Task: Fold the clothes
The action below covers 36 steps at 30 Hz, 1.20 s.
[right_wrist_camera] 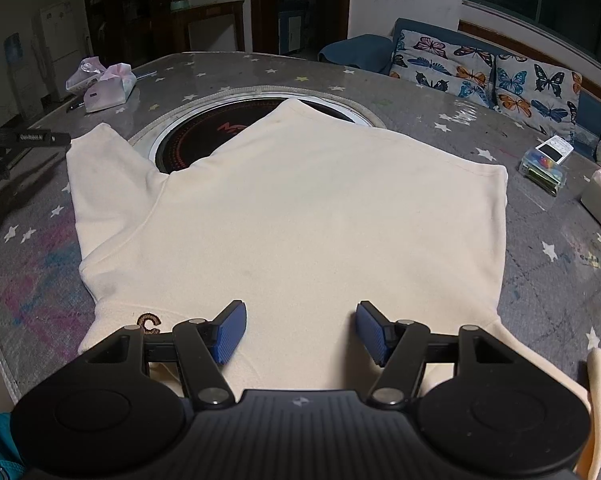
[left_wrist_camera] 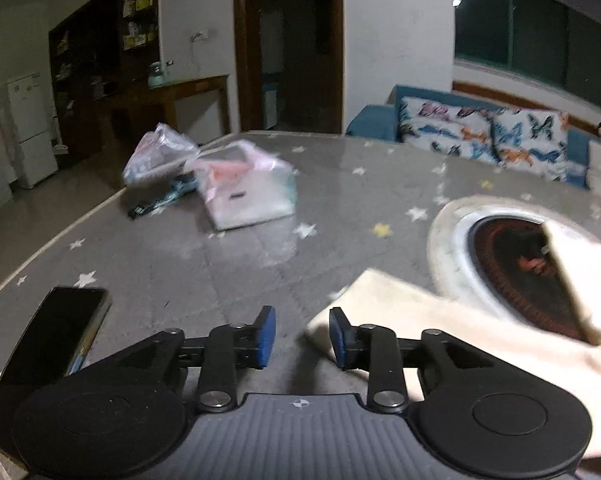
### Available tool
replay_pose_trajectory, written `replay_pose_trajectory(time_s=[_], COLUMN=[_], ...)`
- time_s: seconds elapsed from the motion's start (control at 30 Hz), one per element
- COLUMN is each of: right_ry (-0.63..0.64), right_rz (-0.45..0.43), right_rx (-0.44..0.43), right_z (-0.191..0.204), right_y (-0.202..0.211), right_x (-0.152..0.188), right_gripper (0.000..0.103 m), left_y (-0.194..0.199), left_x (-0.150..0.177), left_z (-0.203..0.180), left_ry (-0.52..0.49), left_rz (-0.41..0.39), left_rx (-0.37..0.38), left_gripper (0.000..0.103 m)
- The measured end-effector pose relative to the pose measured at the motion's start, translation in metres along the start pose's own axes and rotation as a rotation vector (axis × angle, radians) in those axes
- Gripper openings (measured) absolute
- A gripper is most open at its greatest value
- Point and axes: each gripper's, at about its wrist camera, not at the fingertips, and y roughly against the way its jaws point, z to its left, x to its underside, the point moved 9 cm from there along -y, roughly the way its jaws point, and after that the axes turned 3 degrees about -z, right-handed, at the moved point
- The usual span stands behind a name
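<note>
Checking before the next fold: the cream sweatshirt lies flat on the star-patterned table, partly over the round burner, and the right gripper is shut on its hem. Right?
Not quite. The right gripper is open above the cream sweatshirt, gripping nothing, per the right wrist view. The rest holds.

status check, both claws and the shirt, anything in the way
Left claw open, empty, at a sleeve edge. Right claw open over the cream sweatshirt, spread flat. Phone beside the left claw.

My right gripper (right_wrist_camera: 300, 330) hangs wide open over a cream fleece sweatshirt (right_wrist_camera: 292, 208) spread flat on the grey star-print table (right_wrist_camera: 540, 280).
</note>
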Motion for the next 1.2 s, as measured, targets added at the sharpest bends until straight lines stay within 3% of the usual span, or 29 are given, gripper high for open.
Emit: replay_pose_trajectory(time_s=[0.17,0.57,0.7,0.93,1.2], right_ry=[-0.004,0.017,0.044,0.013,-0.165], right_rz=[-0.002,-0.013,-0.004,-0.048,-0.112], right_rx=[0.003,-0.017,-0.036,-0.031,0.093], right_z=[0.001,0.007,0.016,0.013,-0.05], right_y=[0.0,0.015,0.019,0.037,0.062], right_x=[0.0,0.004,0.009,0.01,0.022], right_gripper=[0.063,0.063,0.063,0.063,0.063], left_y=[0.004,-0.007,0.025,0.07,0.097], left_x=[0.001,0.006,0.001,0.025,0.064], left_z=[-0.046,-0.088,-0.126,-0.214,-0.269], left_ry=[-0.073,-0.172,-0.192,-0.294,-0.388], left_rz=[0.01,0.026,-0.009,-0.006,0.04], left_rx=[0.156,0.188,0.315,0.565,0.731], left_gripper=[0.033,0.038,0.038,0.038,0.038])
